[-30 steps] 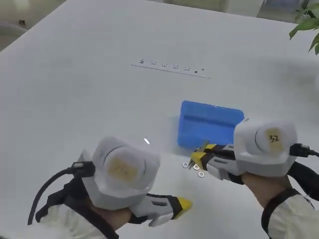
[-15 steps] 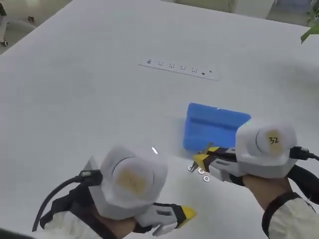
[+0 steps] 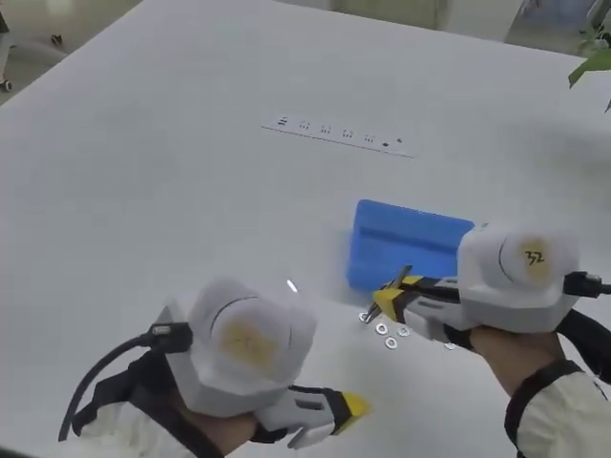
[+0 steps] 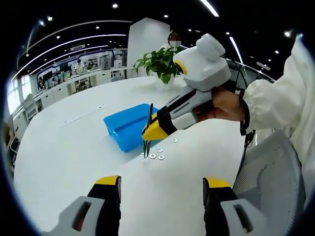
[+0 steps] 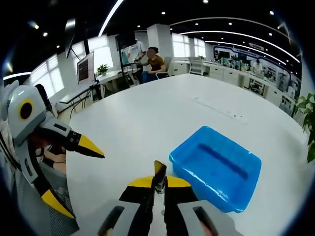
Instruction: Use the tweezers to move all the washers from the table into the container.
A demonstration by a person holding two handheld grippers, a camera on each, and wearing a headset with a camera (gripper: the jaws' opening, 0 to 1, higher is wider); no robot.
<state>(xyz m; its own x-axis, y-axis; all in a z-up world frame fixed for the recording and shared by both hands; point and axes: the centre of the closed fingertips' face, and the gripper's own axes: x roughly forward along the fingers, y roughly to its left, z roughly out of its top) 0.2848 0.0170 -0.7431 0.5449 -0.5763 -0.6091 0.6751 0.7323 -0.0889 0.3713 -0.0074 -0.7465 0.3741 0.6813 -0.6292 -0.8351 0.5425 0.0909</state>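
Several small metal washers (image 3: 382,328) lie on the white table (image 3: 172,191) just in front of the blue container (image 3: 410,240). My right gripper (image 3: 387,301) is shut on thin tweezers (image 3: 398,283), which point down, their tip touching the leftmost washer (image 3: 366,317). The left gripper view shows the same tweezers (image 4: 148,129) over the washers (image 4: 153,156) beside the blue container (image 4: 129,126). In the right gripper view the tweezers (image 5: 159,171) stick up between the shut jaws, the container (image 5: 216,167) to the right. My left gripper (image 4: 162,183) is open and holds nothing, low at the table's near side (image 3: 351,406).
A power strip (image 3: 339,134) is set flat into the table beyond the container. A green plant (image 3: 594,63) hangs in at the far right corner. People sit at desks (image 5: 147,61) far off. Bare table stretches left of the washers.
My right gripper has drawn slightly back to the right, uncovering more washers, with the tweezers' tip still among them. The left gripper has barely moved. The head camera has shifted a little.
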